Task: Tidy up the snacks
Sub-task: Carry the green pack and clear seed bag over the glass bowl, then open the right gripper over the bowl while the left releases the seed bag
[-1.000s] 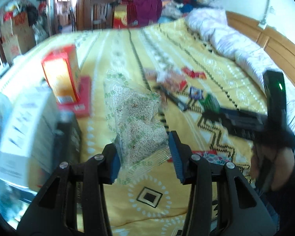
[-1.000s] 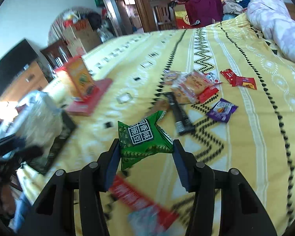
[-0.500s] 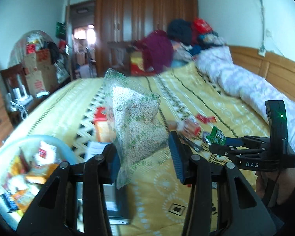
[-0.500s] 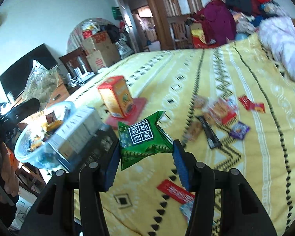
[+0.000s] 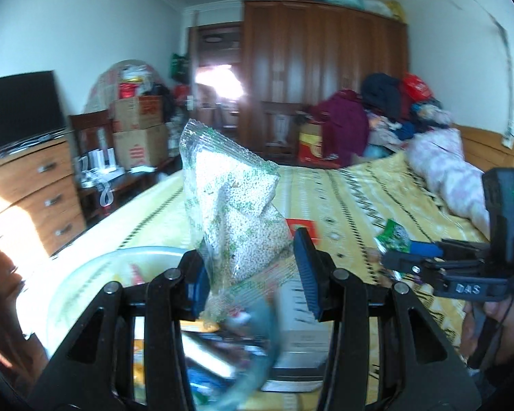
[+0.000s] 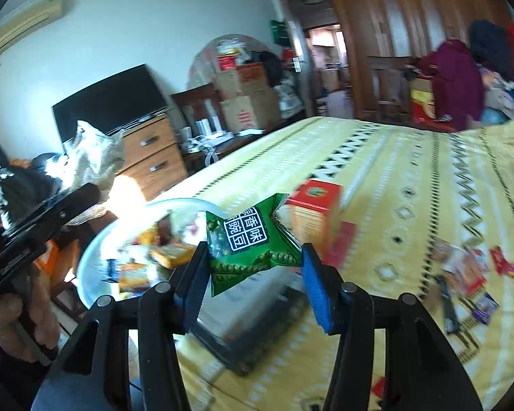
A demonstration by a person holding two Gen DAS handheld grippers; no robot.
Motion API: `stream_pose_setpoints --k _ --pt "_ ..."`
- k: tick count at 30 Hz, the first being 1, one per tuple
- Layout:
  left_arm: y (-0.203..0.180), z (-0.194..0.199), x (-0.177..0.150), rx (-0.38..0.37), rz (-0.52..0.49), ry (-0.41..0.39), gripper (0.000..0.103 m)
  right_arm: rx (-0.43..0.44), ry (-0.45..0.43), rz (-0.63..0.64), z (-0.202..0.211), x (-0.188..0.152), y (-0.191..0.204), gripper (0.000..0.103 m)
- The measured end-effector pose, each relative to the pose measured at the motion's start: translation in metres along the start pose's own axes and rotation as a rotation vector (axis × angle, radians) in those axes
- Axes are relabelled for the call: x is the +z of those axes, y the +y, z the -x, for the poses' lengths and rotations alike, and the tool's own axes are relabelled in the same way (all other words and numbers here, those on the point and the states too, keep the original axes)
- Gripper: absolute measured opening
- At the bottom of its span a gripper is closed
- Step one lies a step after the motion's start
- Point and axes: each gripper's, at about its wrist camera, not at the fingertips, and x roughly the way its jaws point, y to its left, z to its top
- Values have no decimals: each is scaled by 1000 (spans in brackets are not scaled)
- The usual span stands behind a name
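My left gripper (image 5: 252, 281) is shut on a clear bag of small pale grains (image 5: 236, 212), held upright above the bed's near edge. Below and to its left lies a pale plastic basin (image 5: 85, 274) with snack packets inside. My right gripper (image 6: 253, 274) is shut on a green pea snack packet (image 6: 246, 243), just right of the same basin (image 6: 89, 257). Each gripper shows in the other's view: the right gripper (image 5: 404, 251) with its green packet (image 5: 394, 238), and the left gripper (image 6: 61, 209) with the clear bag (image 6: 92, 157).
An orange-red box (image 6: 311, 212) stands on the yellow bedspread (image 6: 411, 178). Several loose snacks (image 6: 462, 270) lie to the right. A dark tray (image 6: 257, 328) and a white box (image 5: 301, 311) sit at the bed's edge. A dresser (image 5: 31, 198) with a TV stands left.
Both grippers have risen and swung left, away from the loose snacks and towards the basin, each still holding its packet. The basin has come into view below them.
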Motion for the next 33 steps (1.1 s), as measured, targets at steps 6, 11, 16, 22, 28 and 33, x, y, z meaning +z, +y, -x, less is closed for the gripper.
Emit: stream_pose_setpoints --k 6,11,16,22,28,33 --pt "39 -4 -2 83 84 6 45 98 40 39 -41 14 51 56" --pt "50 -5 -11 92 99 15 45 153 65 73 -68 21 88 56" --pt "61 -9 -15 97 113 34 45 196 87 89 -88 22 112 56" --pt "71 -14 -24 99 140 72 45 213 123 89 -107 15 122 56" --pt "73 -18 -29 94 145 94 45 225 146 66 -120 10 116 56" --pt "75 -22 -33 88 143 109 45 226 155 60 -125 8 112 56"
